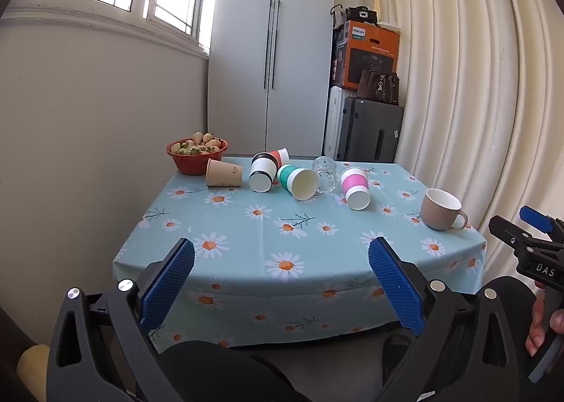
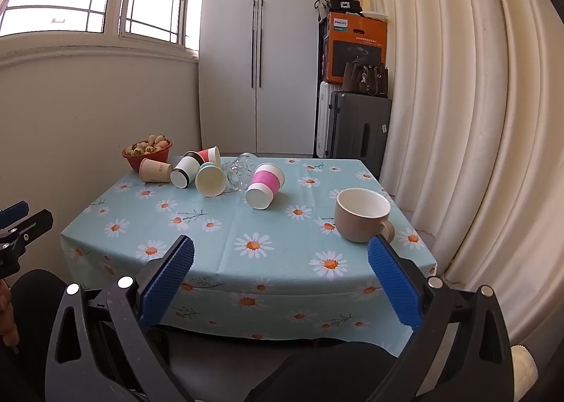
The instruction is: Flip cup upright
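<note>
Several cups lie on their sides at the far part of the table: a tan paper cup, a black-banded cup, a red cup, a green-banded cup, a clear glass and a pink-banded cup. A beige mug stands upright at the right. My left gripper and right gripper are open and empty, held before the table's near edge.
The table wears a blue daisy cloth. A red bowl of fruit sits at the far left corner. A wall is left, a wardrobe and suitcases behind, a curtain right.
</note>
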`<state>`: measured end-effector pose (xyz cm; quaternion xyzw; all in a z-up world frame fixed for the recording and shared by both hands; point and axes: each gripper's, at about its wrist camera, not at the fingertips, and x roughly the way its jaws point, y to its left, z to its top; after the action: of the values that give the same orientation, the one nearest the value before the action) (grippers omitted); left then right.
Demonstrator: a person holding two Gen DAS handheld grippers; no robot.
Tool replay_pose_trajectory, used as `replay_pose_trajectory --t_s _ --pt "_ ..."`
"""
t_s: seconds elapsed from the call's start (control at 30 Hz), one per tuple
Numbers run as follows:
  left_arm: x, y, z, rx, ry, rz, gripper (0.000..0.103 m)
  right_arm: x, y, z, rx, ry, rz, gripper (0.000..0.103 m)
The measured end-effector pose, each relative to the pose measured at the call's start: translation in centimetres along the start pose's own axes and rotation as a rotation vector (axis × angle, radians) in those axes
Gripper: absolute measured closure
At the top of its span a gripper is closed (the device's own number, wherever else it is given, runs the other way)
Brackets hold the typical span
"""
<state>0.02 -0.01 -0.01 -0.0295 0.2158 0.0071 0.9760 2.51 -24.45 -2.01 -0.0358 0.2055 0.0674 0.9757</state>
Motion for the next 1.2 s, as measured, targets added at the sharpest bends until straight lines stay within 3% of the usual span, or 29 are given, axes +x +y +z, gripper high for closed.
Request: replay_pose_trajectory --t_s 1.2 --pt "0.30 -0.22 -0.72 0.003 0.004 -0.002 0.006 0.43 0.09 -0.18 -0.001 0.006 0.000 0.005"
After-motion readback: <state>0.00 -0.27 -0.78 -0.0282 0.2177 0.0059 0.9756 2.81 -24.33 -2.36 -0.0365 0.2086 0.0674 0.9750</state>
